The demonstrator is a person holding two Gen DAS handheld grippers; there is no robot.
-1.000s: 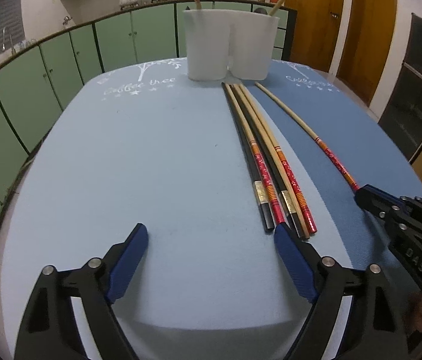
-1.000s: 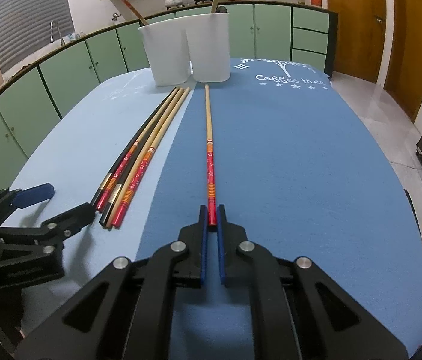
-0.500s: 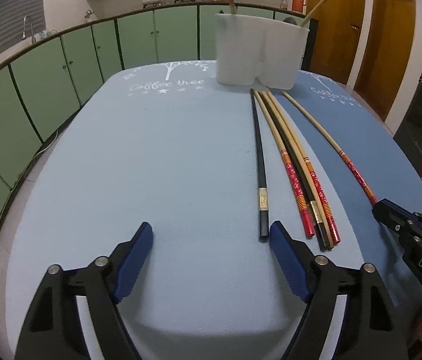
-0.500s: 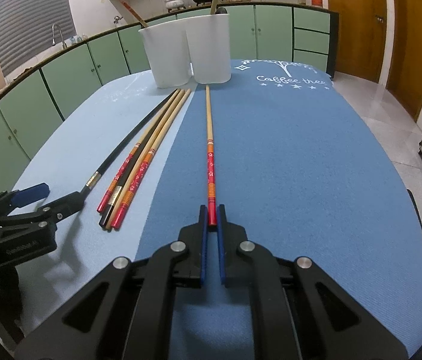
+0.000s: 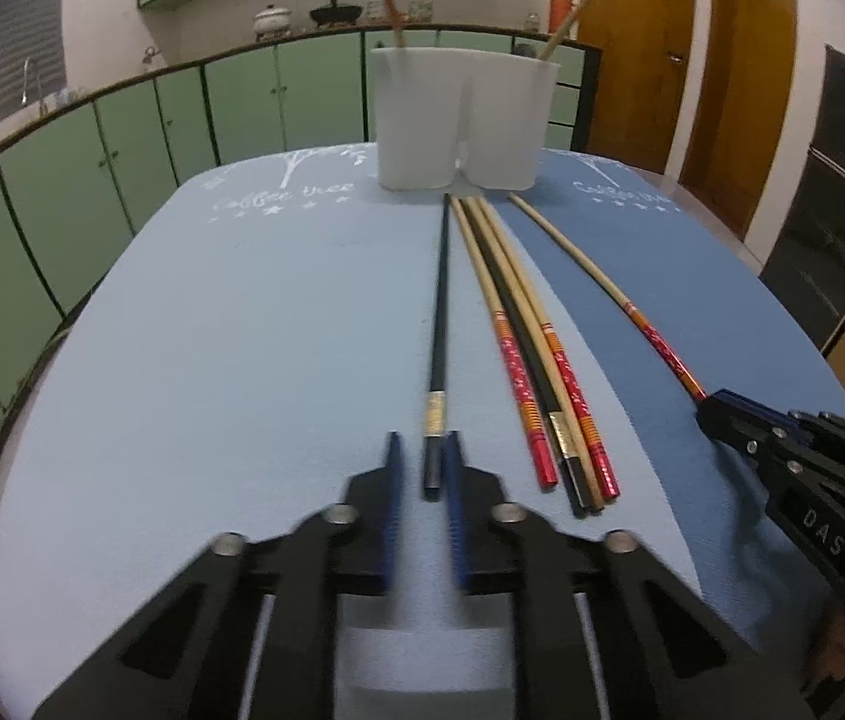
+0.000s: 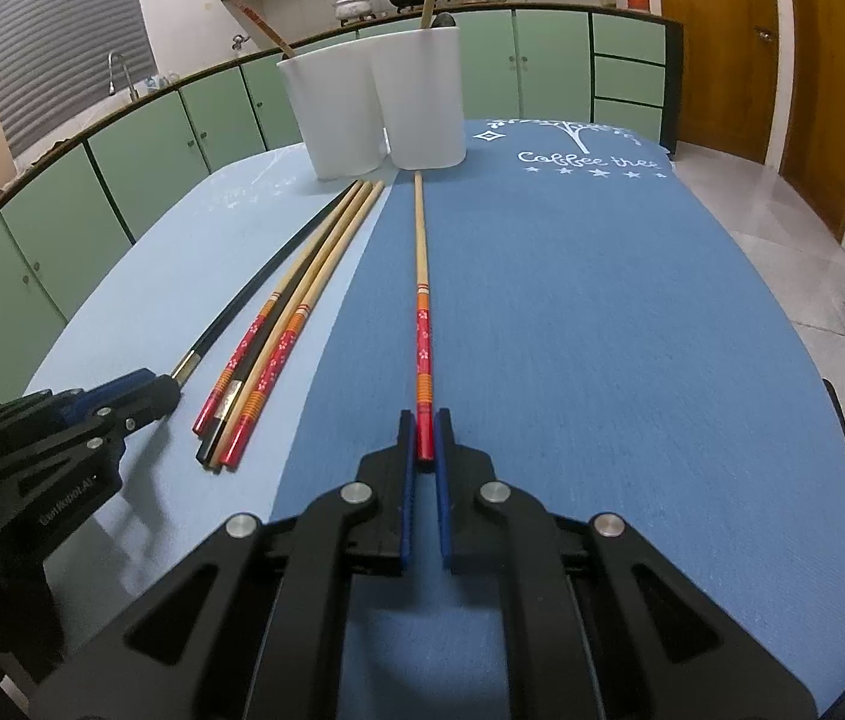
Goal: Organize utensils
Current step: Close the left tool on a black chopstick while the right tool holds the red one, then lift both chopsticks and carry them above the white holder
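My left gripper [image 5: 422,450] is closing its jaws on the near end of a black chopstick [image 5: 439,312] that lies on the light blue cloth; its blue pads sit on either side of the tip. In the right wrist view the left gripper [image 6: 152,387] looks pinched on that end. My right gripper [image 6: 424,420] is shut on the red end of a bamboo chopstick [image 6: 420,276], which also rests flat on the table. Between the two lies a bundle of three chopsticks [image 5: 536,360]. All point toward a white twin holder [image 5: 458,120].
The holder [image 6: 374,102] stands at the far end with one chopstick leaning in each cup. The table [image 6: 602,312] carries a two-tone blue cloth. Green cabinets run behind and to the left, wooden doors stand at the back right.
The left gripper's jaws went from wide open to closed around the black chopstick's end. That chopstick has been slid left, away from the bundle. The right gripper stayed still.
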